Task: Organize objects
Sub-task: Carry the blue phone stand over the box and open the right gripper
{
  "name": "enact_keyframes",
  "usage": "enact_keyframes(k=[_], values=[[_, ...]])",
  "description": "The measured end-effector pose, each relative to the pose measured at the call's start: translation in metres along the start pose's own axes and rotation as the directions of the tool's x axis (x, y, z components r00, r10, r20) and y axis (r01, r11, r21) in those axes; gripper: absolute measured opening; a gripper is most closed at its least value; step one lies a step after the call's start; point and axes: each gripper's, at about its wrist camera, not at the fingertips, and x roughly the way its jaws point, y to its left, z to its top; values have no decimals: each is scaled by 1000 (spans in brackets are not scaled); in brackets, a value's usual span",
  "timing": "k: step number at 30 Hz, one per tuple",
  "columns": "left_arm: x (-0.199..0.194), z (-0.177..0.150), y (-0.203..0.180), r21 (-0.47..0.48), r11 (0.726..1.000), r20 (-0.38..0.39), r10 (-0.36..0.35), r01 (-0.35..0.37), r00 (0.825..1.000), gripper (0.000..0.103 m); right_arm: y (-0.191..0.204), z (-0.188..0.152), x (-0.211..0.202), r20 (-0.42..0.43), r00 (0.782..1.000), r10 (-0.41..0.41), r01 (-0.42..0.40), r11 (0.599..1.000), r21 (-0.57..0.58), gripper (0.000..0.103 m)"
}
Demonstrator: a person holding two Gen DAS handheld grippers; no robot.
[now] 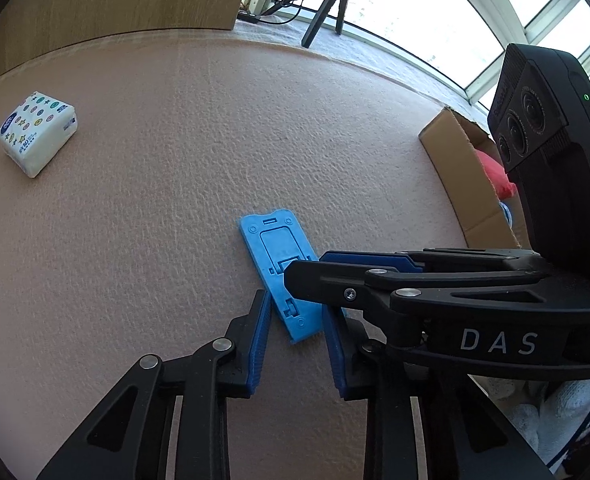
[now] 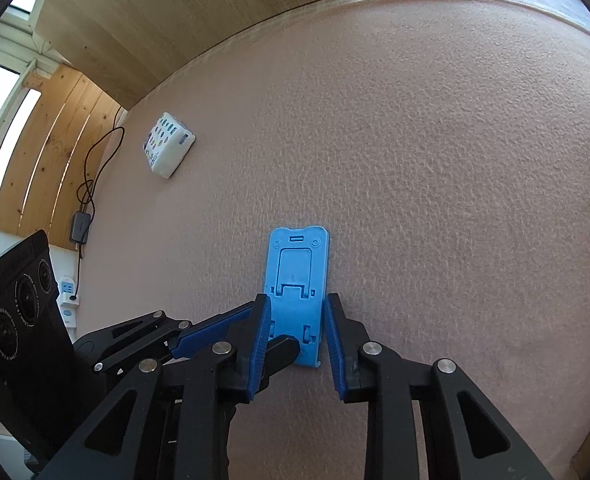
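Left to right: tissue pack (image 1: pixel 37 133) far left on the table (image 1: pixel 175 200); blue phone stand (image 1: pixel 283 276) lying flat at centre, left gripper (image 1: pixel 297 334) and right gripper (image 2: pixel 295 338) fingers each closed narrowly against its near end; cardboard box (image 1: pixel 461 184) at right.

The only lettering that reads clearly is "DAS" — white capitals on the black arm of the right gripper (image 1: pixel 337 276), seen from the left wrist. The tissue pack (image 1: pixel 37 133) carries a blue oval logo and small print — too blurred to make out.
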Motion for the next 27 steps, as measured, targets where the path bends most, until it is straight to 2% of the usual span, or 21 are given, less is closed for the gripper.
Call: enact_keyframes(k=[8,15,27], values=[[-13,5,-33,56,998,32,-11,9,999,28,-7,-4,-25,50,999,-9,10,1000,-10,25],[-14,20,-80,140,989,55,-53,45,997,28,-29,-10,-66,123,992,-3,0,1000,27,25],[2,34,-187,302,943,38,-160,141,986,28,-93,-36,-151,263,963,-65,30,990,136,25]])
